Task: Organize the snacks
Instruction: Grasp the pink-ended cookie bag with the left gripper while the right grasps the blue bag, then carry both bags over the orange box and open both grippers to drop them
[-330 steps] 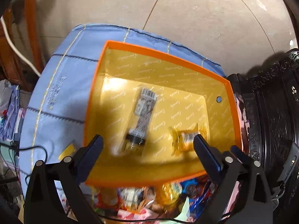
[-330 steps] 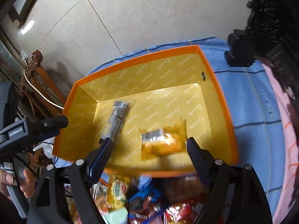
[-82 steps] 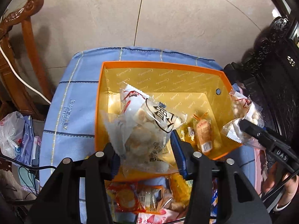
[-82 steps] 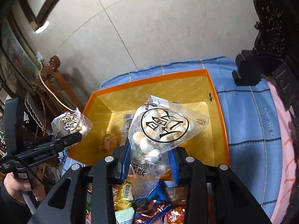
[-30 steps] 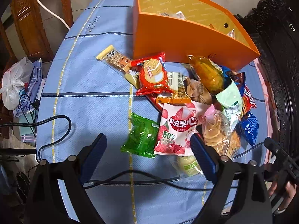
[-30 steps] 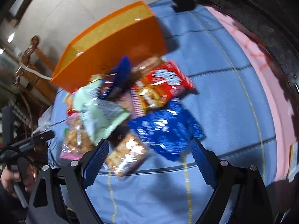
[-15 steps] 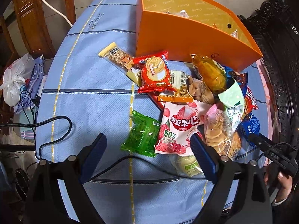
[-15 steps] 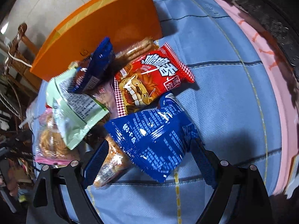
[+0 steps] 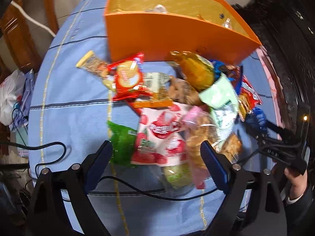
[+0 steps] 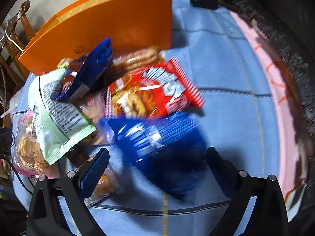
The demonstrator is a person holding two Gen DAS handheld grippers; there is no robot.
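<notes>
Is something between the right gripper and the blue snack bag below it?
Nothing visible. The right gripper, its jaws opening, hangs over the blue snack bag, whose top is bare; the red bag only overlaps its far edge.

snack packets (image 9: pixel 169 106) heaped on tablecloth (image 9: pixel 74 90) before box (image 9: pixel 173 37), cable (image 9: pixel 137 188) nearest the camera

blue packet (image 10: pixel 161 143): print blurred | orange box (image 9: pixel 177 39): contents mostly hidden (near wall blocks)
</notes>
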